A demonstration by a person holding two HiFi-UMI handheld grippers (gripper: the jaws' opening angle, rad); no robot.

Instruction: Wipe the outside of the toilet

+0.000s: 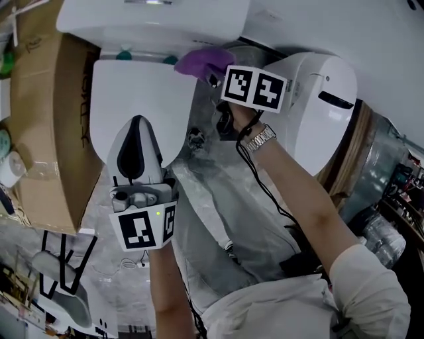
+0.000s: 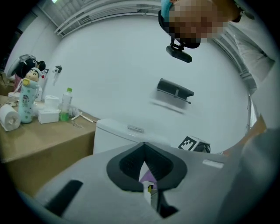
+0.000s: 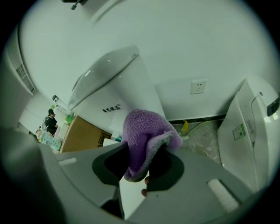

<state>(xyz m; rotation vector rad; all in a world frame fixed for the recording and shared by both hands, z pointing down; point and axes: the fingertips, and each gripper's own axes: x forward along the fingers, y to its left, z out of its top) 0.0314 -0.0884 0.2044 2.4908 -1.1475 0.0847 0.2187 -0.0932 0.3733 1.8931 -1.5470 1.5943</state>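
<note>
The wiping seems to be in hand. The right gripper (image 1: 213,77) is clamping a purple cloth (image 1: 207,61) between its jaws, at or just beside the toilet (image 1: 129,89) where lid meets tank, top centre of the head view. The next move is probably calling for dragging the cloth along the white shell. The left gripper (image 1: 137,126) is hovering over the lid, left of centre, with its jaws together on nothing.

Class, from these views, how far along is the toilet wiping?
Done: right gripper grips the purple cloth. In hand: cloth is at the toilet lid's rear, by the tank. Remaining: nothing shows which surfaces are wiped; left gripper hovers shut over the lid.
</note>
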